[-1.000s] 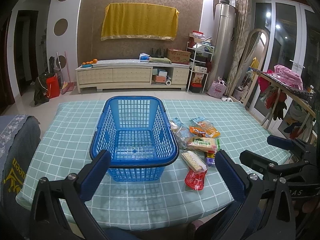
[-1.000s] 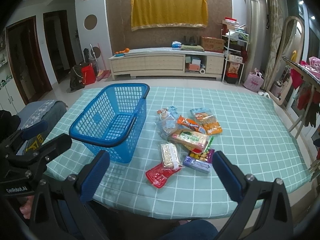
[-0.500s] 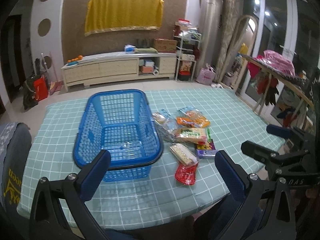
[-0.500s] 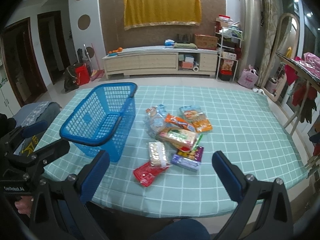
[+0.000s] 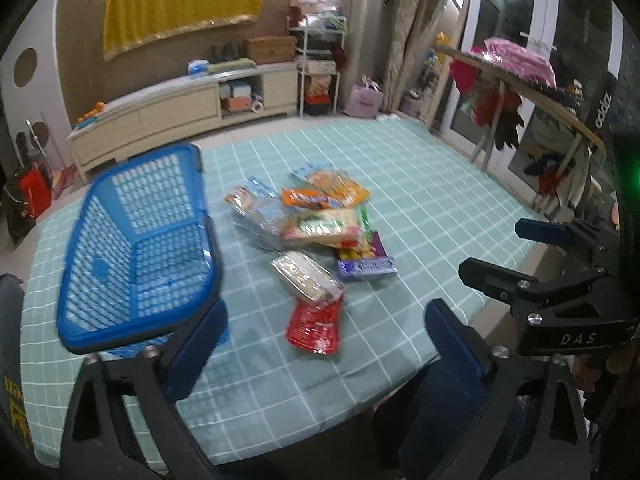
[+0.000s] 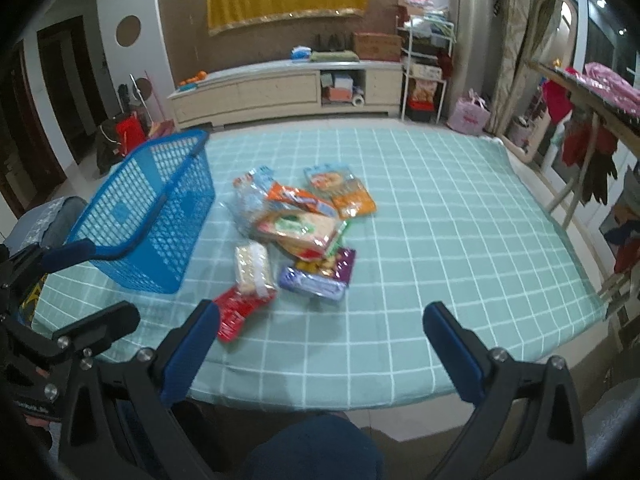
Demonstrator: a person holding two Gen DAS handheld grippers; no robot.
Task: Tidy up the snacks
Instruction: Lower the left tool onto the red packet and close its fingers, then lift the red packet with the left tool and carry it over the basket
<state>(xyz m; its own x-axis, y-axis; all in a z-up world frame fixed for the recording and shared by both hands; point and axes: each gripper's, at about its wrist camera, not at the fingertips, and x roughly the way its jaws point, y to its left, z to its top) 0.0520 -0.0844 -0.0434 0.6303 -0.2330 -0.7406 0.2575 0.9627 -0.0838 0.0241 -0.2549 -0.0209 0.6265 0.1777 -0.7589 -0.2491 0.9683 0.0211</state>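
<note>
We saw a blue perforated plastic basket [image 5: 136, 248] on the bench's matt checked cloth [image 5: 420, 200], glossy film snack packets [image 5: 316, 220], and tongs with matt blue pads [image 6: 192, 344].

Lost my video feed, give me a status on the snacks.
Left tongs closing, nothing between; right tongs open, empty. Snack pile on cloth beside blue basket, basket empty. Nothing in the way.

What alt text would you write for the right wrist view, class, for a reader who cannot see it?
A pile of snack packets lies on a green checked tablecloth beside an empty blue basket. The right gripper, open and holding nothing, frames the foreground.
</note>
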